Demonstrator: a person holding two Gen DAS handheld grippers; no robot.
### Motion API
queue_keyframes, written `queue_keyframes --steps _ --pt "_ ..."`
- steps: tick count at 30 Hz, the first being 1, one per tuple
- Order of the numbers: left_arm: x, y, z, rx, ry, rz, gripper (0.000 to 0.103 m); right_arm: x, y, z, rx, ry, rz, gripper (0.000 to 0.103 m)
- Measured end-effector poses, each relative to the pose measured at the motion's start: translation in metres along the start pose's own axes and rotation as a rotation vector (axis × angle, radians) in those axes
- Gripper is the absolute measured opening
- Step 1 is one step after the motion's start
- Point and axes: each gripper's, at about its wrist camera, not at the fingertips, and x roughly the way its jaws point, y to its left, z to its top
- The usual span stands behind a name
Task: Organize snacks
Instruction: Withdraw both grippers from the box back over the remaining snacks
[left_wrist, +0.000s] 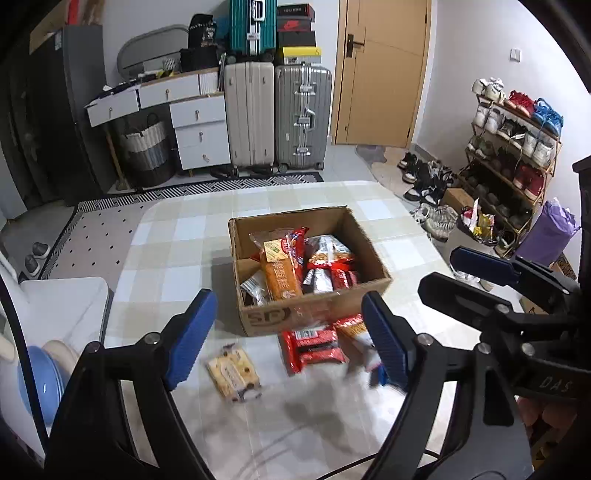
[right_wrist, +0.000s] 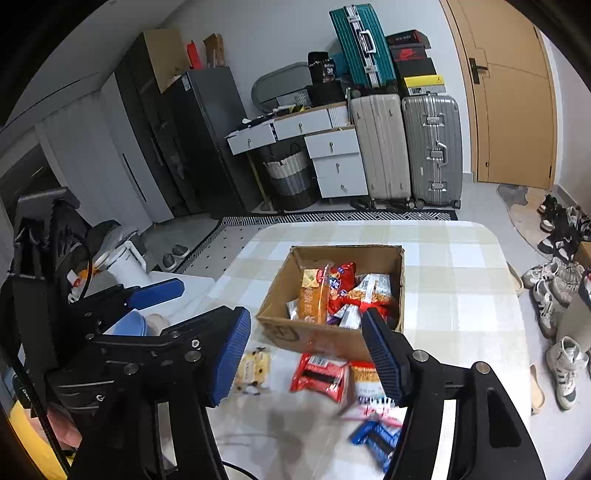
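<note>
Below, red snack packet (left_wrist: 312, 349), between left tongs (left_wrist: 288, 343)

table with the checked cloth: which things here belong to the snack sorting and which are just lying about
Job:
brown cardboard box of snacks
red foil packet
pale yellow biscuit pack
orange-and-white noodle packet
blue wrapper

Lying about:
grey ribbed suitcase
shoe rack
striped laundry basket
</note>
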Motion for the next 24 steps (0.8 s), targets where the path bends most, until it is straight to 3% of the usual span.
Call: queue_keyframes --steps 2,4,12,15,17,24 --pt "-0.018 -0.004 -0.007 -0.004 -0.014 0.006 0.081 -0.015 0.004 -0.006 0.000 -0.014 -0.005 0.080" --pt "-0.037 -0.008 -0.016 -0.005 -0.027 0.007 0.082 -0.029 0.009 -0.014 -0.001 -0.033 -0.010 0.085" --pt "-0.100 -0.014 -0.054 -0.026 -0.063 0.013 0.087 -0.066 0.026 -0.047 -0.011 -0.058 0.001 0.091" --pt "-0.117 -0.012 -0.070 -0.044 -0.080 0.022 0.093 -0.077 0.033 -0.060 -0.017 -0.080 0.013 0.093" --pt "-0.128 -0.010 -0.083 -0.050 -0.107 0.046 0.102 -0.082 0.035 -0.069 -0.022 -0.098 0.017 0.096" --pt "-0.129 0.010 -0.119 -0.100 -0.185 0.046 0.102 -0.070 0.034 -0.101 -0.051 -0.145 0.004 0.098"
